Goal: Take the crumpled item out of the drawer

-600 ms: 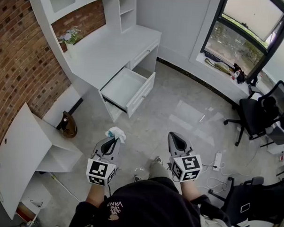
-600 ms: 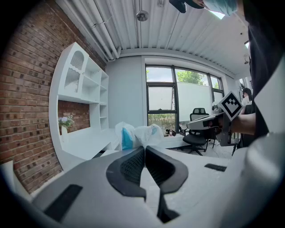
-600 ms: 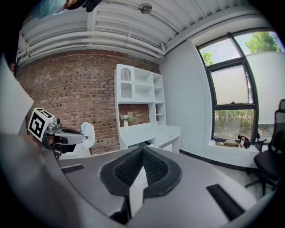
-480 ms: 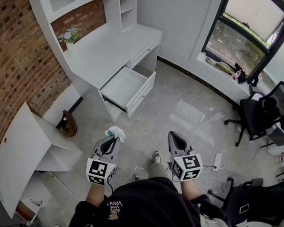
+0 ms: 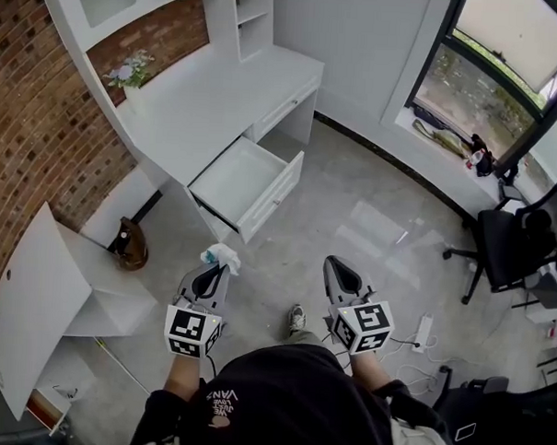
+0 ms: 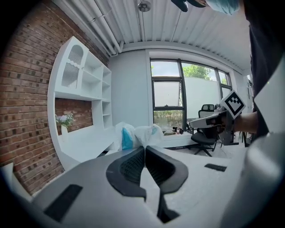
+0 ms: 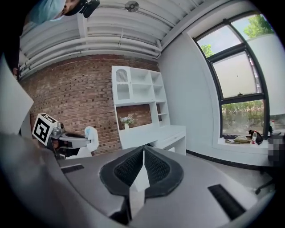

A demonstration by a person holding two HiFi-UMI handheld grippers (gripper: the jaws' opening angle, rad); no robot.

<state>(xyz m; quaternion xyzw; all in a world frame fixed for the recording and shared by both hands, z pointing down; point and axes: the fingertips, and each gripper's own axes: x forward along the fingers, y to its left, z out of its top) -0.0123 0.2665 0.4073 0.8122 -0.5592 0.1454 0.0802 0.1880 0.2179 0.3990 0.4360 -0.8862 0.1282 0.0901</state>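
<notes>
My left gripper (image 5: 214,268) is shut on a crumpled white and blue item (image 5: 222,256), held in the air well clear of the open drawer (image 5: 244,182) of the white desk (image 5: 210,99). In the left gripper view the crumpled item (image 6: 136,136) bulges out past the closed tips of that gripper (image 6: 145,148). My right gripper (image 5: 336,268) hangs level beside it, shut, with nothing in its jaws. From the right gripper view, that gripper's tips (image 7: 143,149) touch each other and the crumpled item (image 7: 91,135) shows at the far left. The drawer looks bare inside.
A brick wall (image 5: 30,114) backs the desk, with a flower vase (image 5: 126,75) on top. A white cabinet with its door swung open (image 5: 36,299) stands at the left, a brown object (image 5: 133,247) beside it. Office chairs (image 5: 508,250) and a power strip (image 5: 423,331) lie to the right.
Both grippers and the view have shifted slightly back from the desk; the left gripper keeps its hold on the crumpled item. Jaw states are unchanged.
</notes>
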